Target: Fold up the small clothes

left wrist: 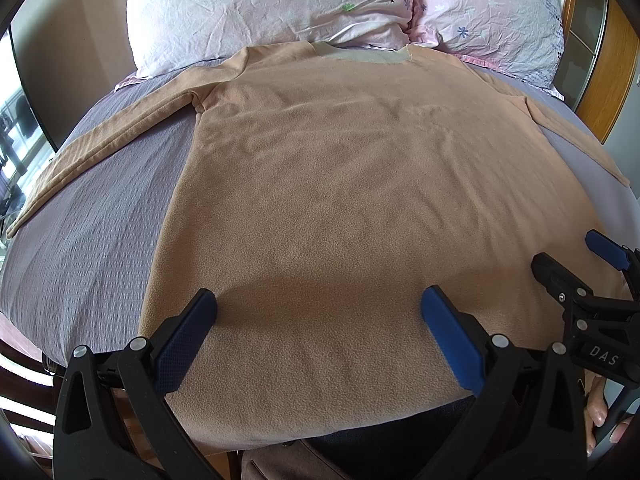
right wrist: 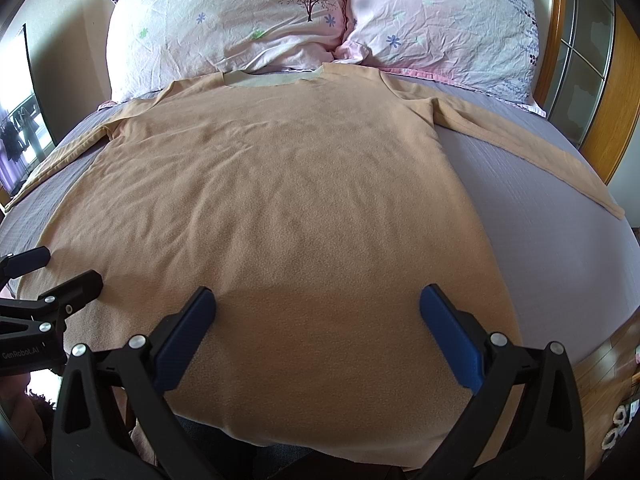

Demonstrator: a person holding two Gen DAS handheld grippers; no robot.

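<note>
A tan long-sleeved fleece top (left wrist: 340,184) lies flat on the bed, collar toward the pillows, sleeves spread to both sides; it also shows in the right wrist view (right wrist: 288,208). My left gripper (left wrist: 318,304) is open above the hem at the left part of the top. My right gripper (right wrist: 318,304) is open above the hem at the right part. Neither holds cloth. The right gripper (left wrist: 576,264) shows at the right edge of the left wrist view, and the left gripper (right wrist: 60,272) at the left edge of the right wrist view.
A grey bedsheet (left wrist: 88,216) covers the bed (right wrist: 540,216). Two pink floral pillows (left wrist: 260,8) (right wrist: 440,20) lie at the head. A wooden headboard (right wrist: 624,92) stands at the right. The hem hangs over the bed's near edge.
</note>
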